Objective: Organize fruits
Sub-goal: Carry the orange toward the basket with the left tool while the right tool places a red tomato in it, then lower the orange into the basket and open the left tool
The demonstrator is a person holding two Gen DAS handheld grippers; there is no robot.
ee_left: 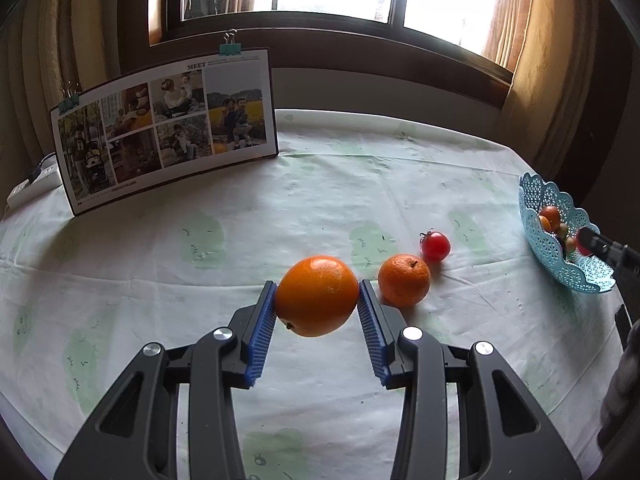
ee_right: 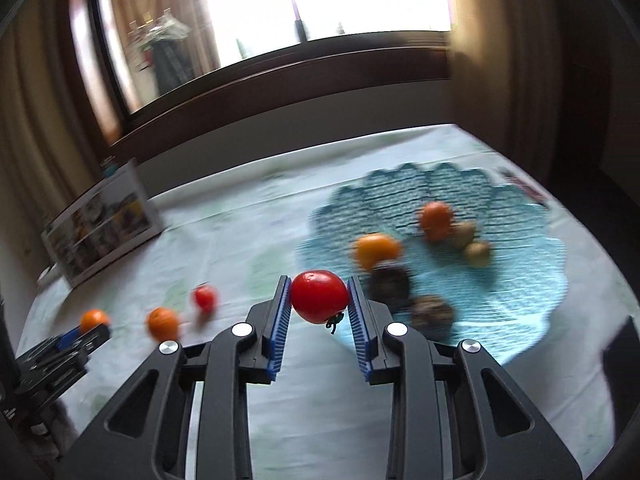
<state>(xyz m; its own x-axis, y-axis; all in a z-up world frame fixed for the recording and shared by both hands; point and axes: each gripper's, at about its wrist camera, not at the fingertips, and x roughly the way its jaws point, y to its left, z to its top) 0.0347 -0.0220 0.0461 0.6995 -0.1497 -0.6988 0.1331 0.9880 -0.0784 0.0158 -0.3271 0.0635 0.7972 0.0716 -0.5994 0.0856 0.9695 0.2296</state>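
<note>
Fruits are mid-sort: the left gripper [ee_left: 317,300] clamps an orange [ee_left: 317,295] above the table's [ee_left: 320,184] middle, while the right gripper [ee_right: 319,300], pinching a tomato [ee_right: 319,295] near the blue basket's [ee_right: 520,280] near rim, should release low among the fruit inside.

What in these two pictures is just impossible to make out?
- Right wrist view: motion blur smears the fruits in the blue basket; the two dark ones cannot be identified.
- Left wrist view: the basket's contents are tiny, partly behind its wall.
- The photo board's small print is unreadable.
</note>
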